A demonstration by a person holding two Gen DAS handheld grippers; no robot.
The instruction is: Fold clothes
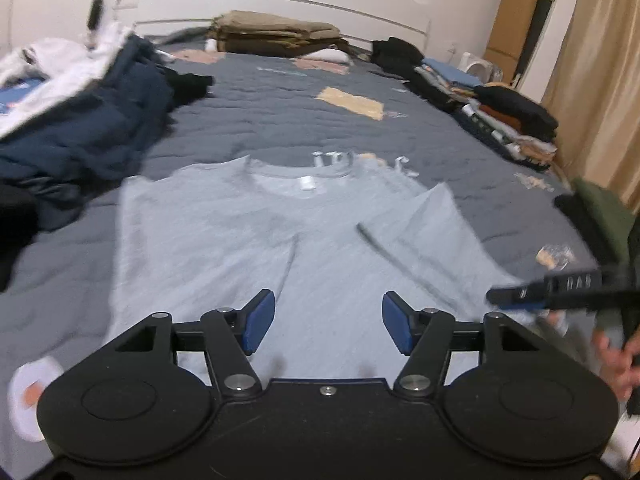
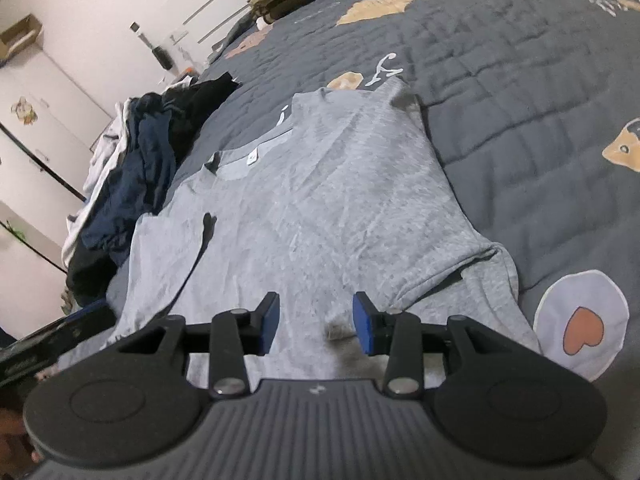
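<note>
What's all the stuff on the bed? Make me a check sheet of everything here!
Surface: grey quilted bedspread with cartoon patches.
Job's things: grey T-shirt lying flat, both sleeves folded inward, collar at the far end.
Clutter: navy and white clothes heap on one side; folded stacks along the other; tan folded pile by the headboard.
Grippers: left gripper open, empty; right gripper open, empty, over the shirt.
Cables: nothing seen.
Surroundings: white headboard, beige curtain.

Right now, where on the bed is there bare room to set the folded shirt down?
Bare quilt lies beyond the grey T-shirt, between the dark clothes heap and the folded stacks. Both those sides are crowded, as is the headboard end with the tan pile.
</note>
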